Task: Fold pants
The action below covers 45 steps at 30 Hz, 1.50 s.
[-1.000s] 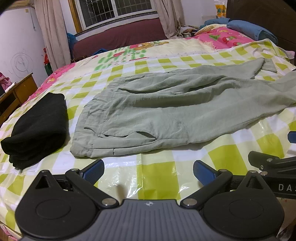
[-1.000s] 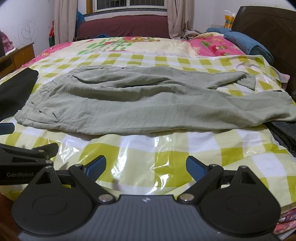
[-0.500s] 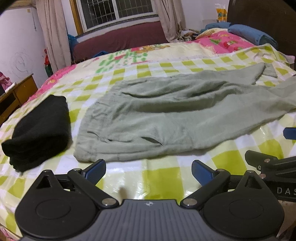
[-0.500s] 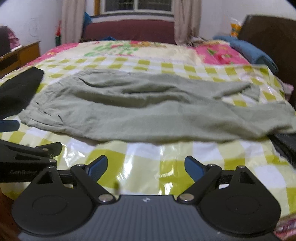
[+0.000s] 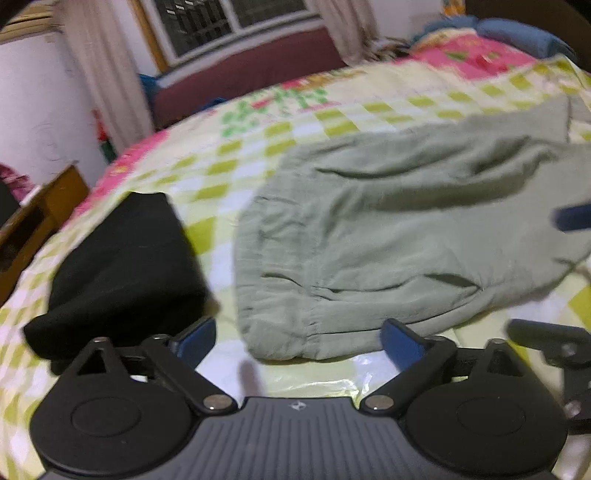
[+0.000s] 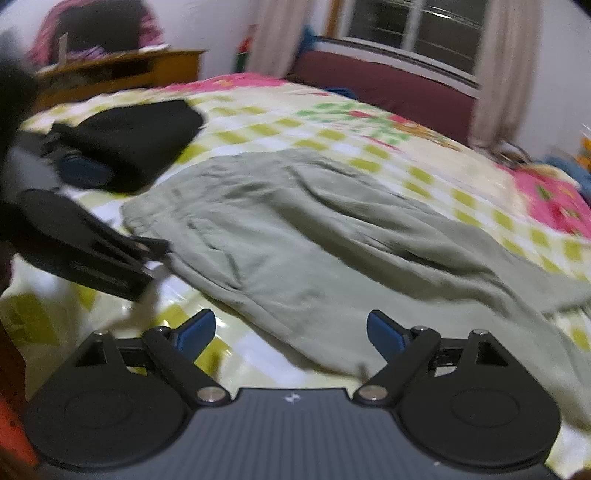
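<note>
Grey-green pants [image 5: 388, 236] lie spread flat on the yellow-checked bed cover [image 5: 229, 155], waistband toward the left. In the left wrist view my left gripper [image 5: 297, 339] is open and empty, just short of the waistband corner. In the right wrist view the pants [image 6: 295, 236] run from the centre to the right, and my right gripper [image 6: 290, 330] is open and empty over their near edge. The left gripper [image 6: 92, 254] shows at the left of that view beside the waistband. Both views are blurred.
A folded black garment [image 5: 122, 266] lies on the bed left of the pants, and it also shows in the right wrist view [image 6: 133, 136]. A wooden desk [image 6: 122, 74] stands beyond the bed's left side. Pillows and a blue blanket [image 5: 517, 33] lie by the headboard.
Both grippers have moved forward and left toward the waistband end of the pants. The right wrist view has swung left, so the black garment and desk now fill its left side. Both stay open.
</note>
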Tool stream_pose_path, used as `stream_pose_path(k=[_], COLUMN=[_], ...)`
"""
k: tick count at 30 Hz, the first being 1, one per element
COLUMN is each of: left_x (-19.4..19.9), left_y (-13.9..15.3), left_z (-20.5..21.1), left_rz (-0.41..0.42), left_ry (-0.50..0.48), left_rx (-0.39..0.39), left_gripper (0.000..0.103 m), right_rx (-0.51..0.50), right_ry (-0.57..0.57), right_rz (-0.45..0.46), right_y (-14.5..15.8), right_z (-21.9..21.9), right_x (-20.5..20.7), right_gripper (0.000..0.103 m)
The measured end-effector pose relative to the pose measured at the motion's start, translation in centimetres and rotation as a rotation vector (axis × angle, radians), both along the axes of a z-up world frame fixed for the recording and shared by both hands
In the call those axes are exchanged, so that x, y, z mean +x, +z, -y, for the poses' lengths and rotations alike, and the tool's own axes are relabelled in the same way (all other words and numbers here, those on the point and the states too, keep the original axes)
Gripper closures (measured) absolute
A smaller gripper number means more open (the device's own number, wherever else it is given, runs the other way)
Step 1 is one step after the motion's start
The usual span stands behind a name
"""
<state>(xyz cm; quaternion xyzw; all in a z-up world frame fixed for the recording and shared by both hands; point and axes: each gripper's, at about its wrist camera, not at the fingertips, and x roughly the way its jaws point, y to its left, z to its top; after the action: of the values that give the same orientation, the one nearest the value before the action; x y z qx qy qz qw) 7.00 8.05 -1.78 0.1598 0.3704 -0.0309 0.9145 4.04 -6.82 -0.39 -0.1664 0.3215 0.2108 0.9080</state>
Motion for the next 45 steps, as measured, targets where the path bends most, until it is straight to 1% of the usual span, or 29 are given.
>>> stream_pose_path(k=[1,3,4,5,6,7,8,10,11,13,16,21,24,25,27,30,32,35,37,39,41,43,45], left_x=[0.3,0.7,0.8,0.9,1.2,1.3,1.4,1.4,1.3,0.9,0.2,-1.1,-2.0,-2.3,-2.9,-3.7,-3.8,-3.7,-3.2,-2.5,-1.9,-1.2,-1.1], left_y=[-0.3,-0.6,-0.6,-0.6,-0.6,-0.5,-0.3,-0.1,-0.1,-0.2,-0.1,0.5,0.5,0.6,1.1,2.3,3.2,3.9,3.7,3.3,2.8,2.4,2.2], left_z=[-0.1,-0.3,-0.3,-0.4,-0.8,-1.3,-2.0,-3.3,-3.6,-4.0,-5.3,-8.7,-9.5,-9.6,-9.5,-8.4,-6.8,-3.3,0.2,4.0,7.3,10.6,13.0], left_rz=[-0.016,-0.034,-0.032,-0.034,-0.045,-0.059,-0.072,-0.090,-0.094,-0.086,-0.086,-0.100,-0.103,-0.100,-0.092,-0.060,-0.031,-0.011,-0.016,-0.032,-0.052,-0.070,-0.081], left_ry=[-0.018,-0.051,-0.055,-0.051,-0.046,-0.045,-0.049,-0.050,-0.050,-0.052,-0.038,0.029,0.064,0.071,0.079,0.060,0.024,-0.063,-0.151,-0.234,-0.297,-0.354,-0.398], left_rx=[-0.007,-0.030,-0.024,-0.010,-0.006,-0.024,-0.055,-0.097,-0.101,-0.076,-0.053,-0.012,0.042,0.045,0.043,0.046,0.045,0.018,-0.006,-0.023,-0.047,-0.061,-0.065], left_gripper=[0.007,0.015,0.023,0.032,0.042,0.047,0.049,0.054,0.055,0.057,0.058,0.058,0.058,0.058,0.059,0.058,0.058,0.058,0.058,0.058,0.058,0.058,0.058], right_rx=[-0.018,-0.044,-0.054,-0.061,-0.054,-0.041,-0.027,-0.017,-0.011,-0.004,-0.018,0.028,0.049,0.064,0.133,0.203,0.237,0.271,0.267,0.265,0.310,0.355,0.432], right_ry=[0.030,0.074,0.086,0.090,0.086,0.079,0.071,0.062,0.060,0.073,0.117,0.190,0.211,0.204,0.170,0.074,-0.039,-0.286,-0.476,-0.658,-0.837,-0.963,-1.050], right_rz=[-0.004,-0.021,-0.034,-0.054,-0.085,-0.117,-0.146,-0.167,-0.177,-0.192,-0.184,-0.195,-0.190,-0.190,-0.210,-0.227,-0.222,-0.217,-0.189,-0.179,-0.167,-0.149,-0.144], right_y=[-0.2,-0.8,-1.1,-1.4,-1.6,-1.8,-1.7,-1.6,-1.6,-1.4,-1.2,-0.8,-0.7,-0.5,0.2,1.4,1.9,2.0,1.7,1.4,1.0,0.5,-0.2], right_z=[-0.6,-1.5,-1.8,-2.0,-2.2,-2.3,-2.4,-2.8,-3.0,-3.8,-5.8,-8.9,-10.5,-10.5,-9.0,-4.4,0.3,9.0,15.3,21.2,27.2,31.3,34.7], right_x=[0.4,1.1,1.5,1.9,2.5,3.1,3.6,3.8,3.7,3.4,2.4,1.7,1.0,0.9,0.7,0.4,-0.1,-0.5,-1.2,-1.6,-2.5,-2.9,-2.8], right_gripper=[0.021,0.028,0.037,0.051,0.059,0.072,0.078,0.083,0.087,0.090,0.092,0.092,0.085,0.079,0.078,0.075,0.070,0.070,0.070,0.067,0.062,0.060,0.057])
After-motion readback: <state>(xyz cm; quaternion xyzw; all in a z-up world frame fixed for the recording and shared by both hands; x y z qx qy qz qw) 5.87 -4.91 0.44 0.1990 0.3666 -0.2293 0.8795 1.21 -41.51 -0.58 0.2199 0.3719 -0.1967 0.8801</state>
